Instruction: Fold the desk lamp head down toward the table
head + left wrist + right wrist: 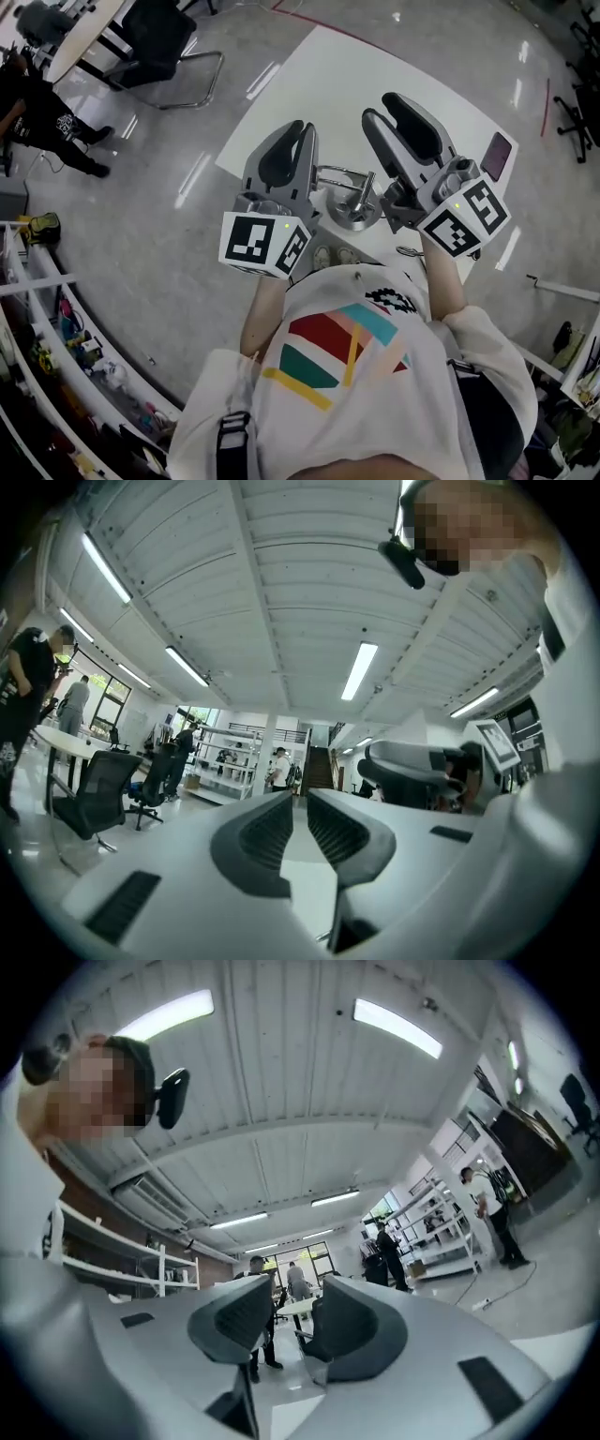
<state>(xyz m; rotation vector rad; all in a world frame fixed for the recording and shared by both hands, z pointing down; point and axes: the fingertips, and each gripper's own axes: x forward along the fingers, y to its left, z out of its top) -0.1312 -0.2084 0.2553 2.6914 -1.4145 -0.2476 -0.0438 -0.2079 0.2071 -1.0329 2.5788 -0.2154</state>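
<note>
Grey left tool (302,129) and grey right tool (386,105) held up side by side, jaws part-open on nothing, left gap narrower; silver metal desk lamp (354,208) sits below between them on the white rectangular bench (309,84).

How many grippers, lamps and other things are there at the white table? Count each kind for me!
Grippers: 2, the left gripper and the right gripper
Desk lamp: 1
Dark flat thing lying on the table: 1
Total: 4
</note>
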